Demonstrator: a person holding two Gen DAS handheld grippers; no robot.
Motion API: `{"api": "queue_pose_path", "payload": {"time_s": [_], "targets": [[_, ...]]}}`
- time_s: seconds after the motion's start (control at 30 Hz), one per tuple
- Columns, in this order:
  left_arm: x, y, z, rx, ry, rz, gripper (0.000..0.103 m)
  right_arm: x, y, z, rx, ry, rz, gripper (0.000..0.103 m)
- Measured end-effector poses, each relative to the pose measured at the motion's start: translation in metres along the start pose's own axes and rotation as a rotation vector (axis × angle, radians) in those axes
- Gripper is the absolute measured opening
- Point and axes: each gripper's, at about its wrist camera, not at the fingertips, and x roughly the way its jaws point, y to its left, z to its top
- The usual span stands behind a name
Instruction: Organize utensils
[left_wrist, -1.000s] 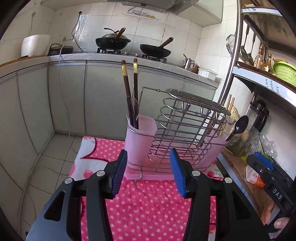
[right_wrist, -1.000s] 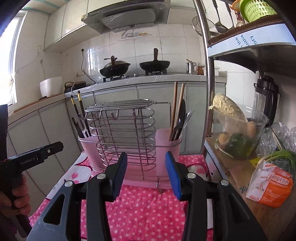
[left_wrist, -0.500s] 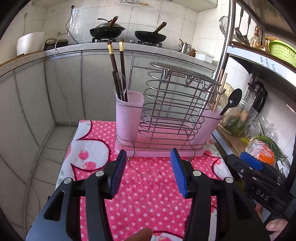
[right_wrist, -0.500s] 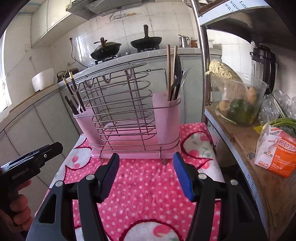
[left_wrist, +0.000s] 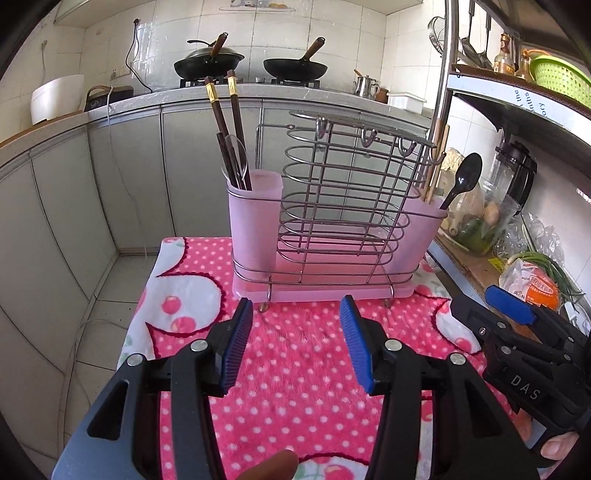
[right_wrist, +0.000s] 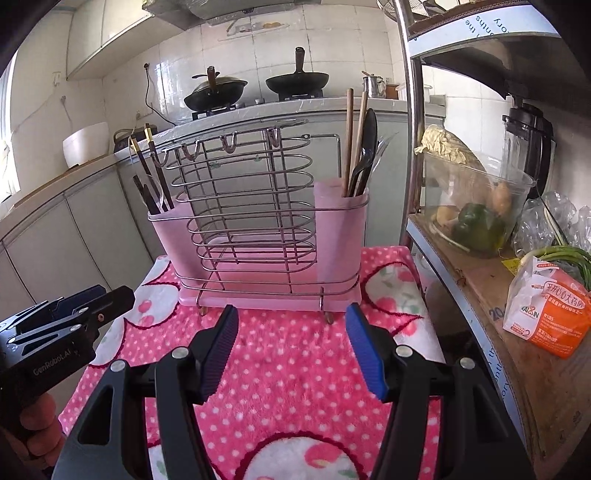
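Note:
A pink and wire utensil rack (left_wrist: 332, 229) (right_wrist: 258, 236) stands at the far end of a pink dotted cloth (left_wrist: 295, 354) (right_wrist: 291, 354). Its left cup (left_wrist: 251, 218) holds dark chopsticks (left_wrist: 225, 122) and a clear spoon. Its right cup (right_wrist: 341, 229) holds wooden chopsticks (right_wrist: 349, 140), a black spoon (left_wrist: 463, 177) (right_wrist: 365, 147) and a clear utensil. My left gripper (left_wrist: 295, 339) is open and empty above the cloth, short of the rack. My right gripper (right_wrist: 291, 349) is open and empty too, beside it; it also shows in the left wrist view (left_wrist: 517, 332).
A shelf unit on the right carries a glass bowl of vegetables (right_wrist: 476, 206), a blender (right_wrist: 528, 144) and an orange packet (right_wrist: 550, 317). A grey counter with two woks (left_wrist: 251, 66) runs behind. The floor drops off left of the cloth.
Both grippers have pulled back from the rack and sit lower over the cloth. Both stay open and empty. The rack and utensils have not moved.

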Motion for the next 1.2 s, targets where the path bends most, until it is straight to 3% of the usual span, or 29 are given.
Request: {"api": "queue_pose_path", "payload": {"time_s": [1.2], "targets": [[-0.0002, -0.0035, -0.0016, 0.017, -0.01, 0.018, 0.05, 0.0038, 0.0061, 0.0006, -0.027, 0.005, -0.016, 0.06]]}}
